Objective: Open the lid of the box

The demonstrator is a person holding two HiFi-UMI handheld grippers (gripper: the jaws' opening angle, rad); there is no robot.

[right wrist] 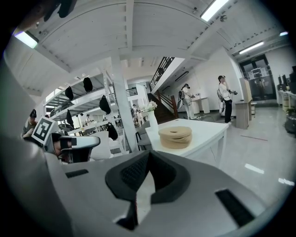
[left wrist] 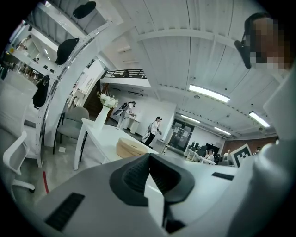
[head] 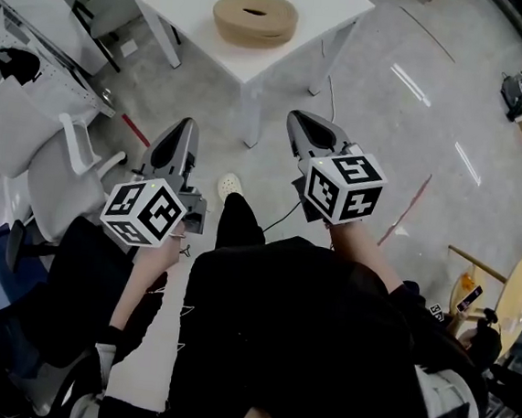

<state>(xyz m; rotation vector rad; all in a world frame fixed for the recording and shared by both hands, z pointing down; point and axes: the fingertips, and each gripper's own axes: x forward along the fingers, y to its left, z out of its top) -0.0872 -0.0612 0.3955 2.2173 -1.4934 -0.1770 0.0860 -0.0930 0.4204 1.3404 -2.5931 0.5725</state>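
Note:
A round tan box with its lid on [head: 255,18] sits on a white table [head: 304,51] ahead of me; it also shows as the box [left wrist: 131,148] in the left gripper view and as the box [right wrist: 175,137] in the right gripper view. My left gripper [head: 172,148] and right gripper [head: 307,128] hang in the air over the floor, well short of the table. Both have their jaws together with nothing between them, as seen at the left gripper [left wrist: 149,159] and the right gripper [right wrist: 149,156].
A white vase [left wrist: 102,119] stands at the table's far end. Grey and white chairs [head: 64,152] stand at my left, beside a rack [right wrist: 88,111] hung with dark caps. People stand far off across the hall [right wrist: 225,99]. My dark trousers and white shoe [head: 230,187] fill the foreground.

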